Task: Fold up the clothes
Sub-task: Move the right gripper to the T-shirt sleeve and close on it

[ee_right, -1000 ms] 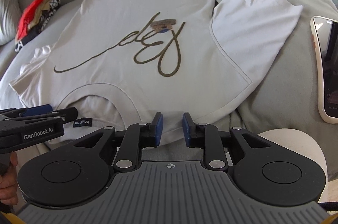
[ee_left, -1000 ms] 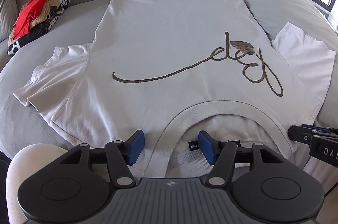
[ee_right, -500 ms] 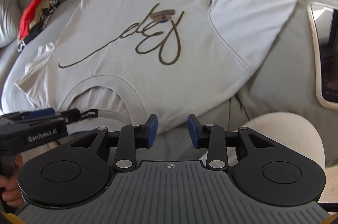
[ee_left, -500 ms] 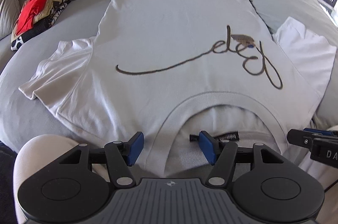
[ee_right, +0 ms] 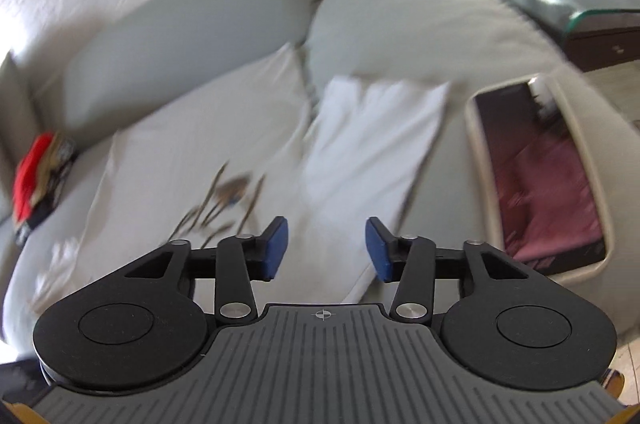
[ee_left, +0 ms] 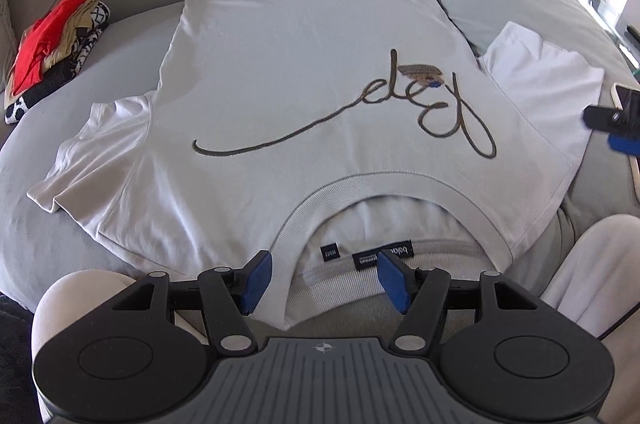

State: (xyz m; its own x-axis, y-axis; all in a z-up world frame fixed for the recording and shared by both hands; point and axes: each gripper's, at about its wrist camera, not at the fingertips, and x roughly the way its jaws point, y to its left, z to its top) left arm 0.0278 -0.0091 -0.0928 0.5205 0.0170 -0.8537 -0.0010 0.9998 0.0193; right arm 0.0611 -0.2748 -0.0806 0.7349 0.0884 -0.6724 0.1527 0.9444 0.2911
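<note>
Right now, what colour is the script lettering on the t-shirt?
Dark olive-brown script lettering on the white t-shirt; clearest in the left wrist view.

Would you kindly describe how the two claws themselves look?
Both look alike: the left claw and right claw have black linkage fingers with silver pivots, blue pads, two round black housings and a grey ribbed body marked with a small crosshair.

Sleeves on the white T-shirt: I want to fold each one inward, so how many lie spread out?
2. One sleeve lies flat on the shirt's left side toward the pile of clothes; the other sleeve lies on the right, beside the phone. Neither is folded in yet.
</note>
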